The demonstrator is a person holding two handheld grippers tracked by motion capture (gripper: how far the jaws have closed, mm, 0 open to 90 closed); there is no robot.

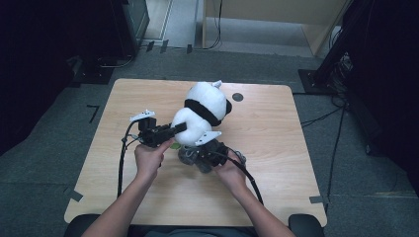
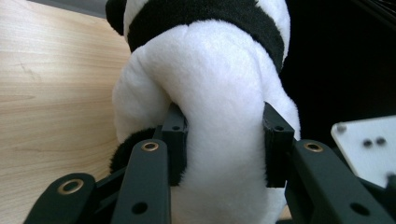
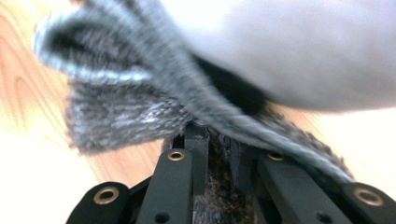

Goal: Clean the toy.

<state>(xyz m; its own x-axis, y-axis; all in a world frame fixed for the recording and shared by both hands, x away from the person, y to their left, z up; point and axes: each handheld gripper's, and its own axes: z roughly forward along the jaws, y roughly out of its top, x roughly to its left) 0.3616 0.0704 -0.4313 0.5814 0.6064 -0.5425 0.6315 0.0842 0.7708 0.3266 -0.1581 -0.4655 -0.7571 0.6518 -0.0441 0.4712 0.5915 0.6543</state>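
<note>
A black-and-white panda plush [image 1: 205,111] lies near the middle of the wooden table [image 1: 276,148]. My left gripper [image 1: 179,129] comes in from the left and is shut on a white limb of the plush [image 2: 219,84], with the fur bulging between its fingers [image 2: 175,135]. Under the plush lies a grey knitted cloth [image 1: 187,155]. My right gripper [image 1: 197,157] is shut on a fold of this grey cloth [image 3: 116,107], its jaws nearly together [image 3: 217,144]. The plush's white body [image 3: 303,46] hangs blurred just above.
A small black round mark [image 1: 237,97] sits on the table behind the plush. A little green thing [image 1: 175,145] peeks out by my left hand. Dark stands and cables [image 1: 341,113] line the floor on the right.
</note>
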